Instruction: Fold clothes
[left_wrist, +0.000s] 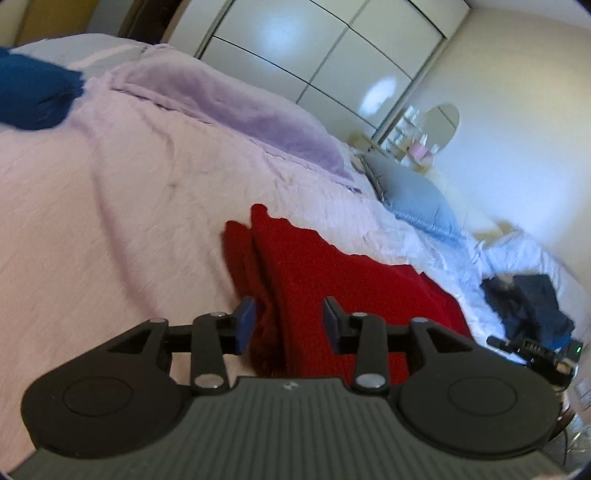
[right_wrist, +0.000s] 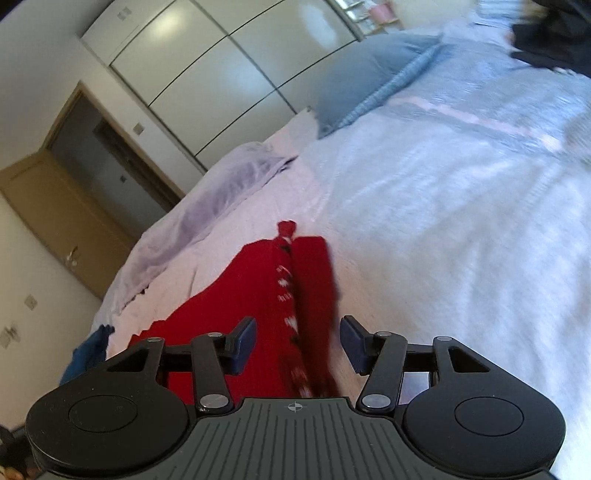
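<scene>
Red garment (left_wrist: 332, 273) beneath both parted grippers.

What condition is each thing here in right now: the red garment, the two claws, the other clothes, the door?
Red garment: lying folded over on the bed, ungripped.
Left gripper: open, empty.
Right gripper: open, empty.
Blue garment: bunched up.
Dark clothes: heaped, unfolded.
Door: open.

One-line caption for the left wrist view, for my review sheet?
Left gripper open above a folded red garment on the pink bedspread; blue clothing lies farther off.
</scene>
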